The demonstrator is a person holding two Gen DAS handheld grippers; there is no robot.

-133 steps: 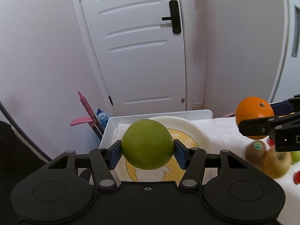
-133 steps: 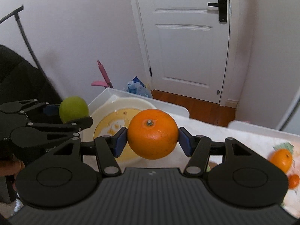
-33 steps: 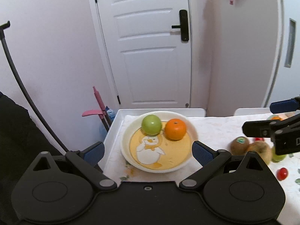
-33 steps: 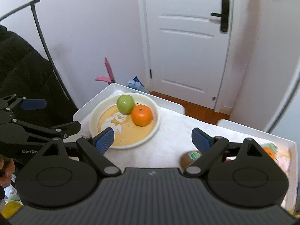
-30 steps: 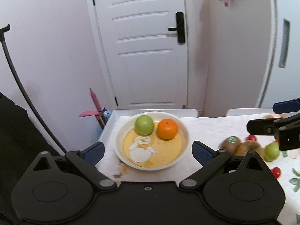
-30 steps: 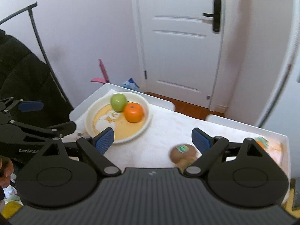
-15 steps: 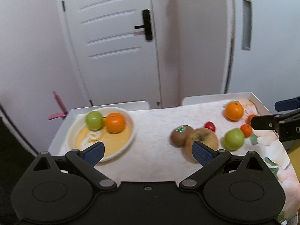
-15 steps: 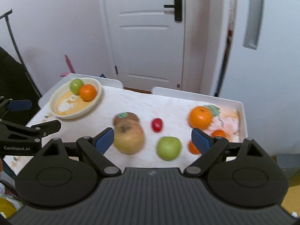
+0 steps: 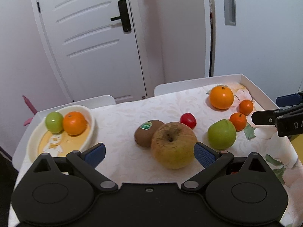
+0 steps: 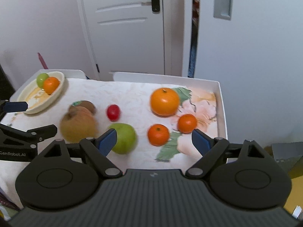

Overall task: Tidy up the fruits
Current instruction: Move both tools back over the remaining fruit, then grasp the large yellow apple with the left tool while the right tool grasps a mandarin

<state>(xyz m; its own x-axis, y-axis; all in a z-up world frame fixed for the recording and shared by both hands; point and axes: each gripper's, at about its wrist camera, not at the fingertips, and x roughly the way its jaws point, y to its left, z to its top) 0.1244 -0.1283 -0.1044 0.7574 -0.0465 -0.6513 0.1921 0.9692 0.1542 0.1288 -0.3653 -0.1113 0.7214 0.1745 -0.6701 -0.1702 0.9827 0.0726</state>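
Fruits point(image 9: 173, 144) nearer, plate point(image 9: 90, 130) farther.

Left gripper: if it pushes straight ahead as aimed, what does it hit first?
Probably the big yellowish-brown apple, already near the open left gripper's right finger. The brown stickered kiwi sits just behind; depth is unclear.

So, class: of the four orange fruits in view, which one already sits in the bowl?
The orange touching the small green apple inside the bowl; the other three lie on the cloth at the right.

White panelled door point(image 9: 90, 41), pale walls point(image 10: 255, 56) behind.
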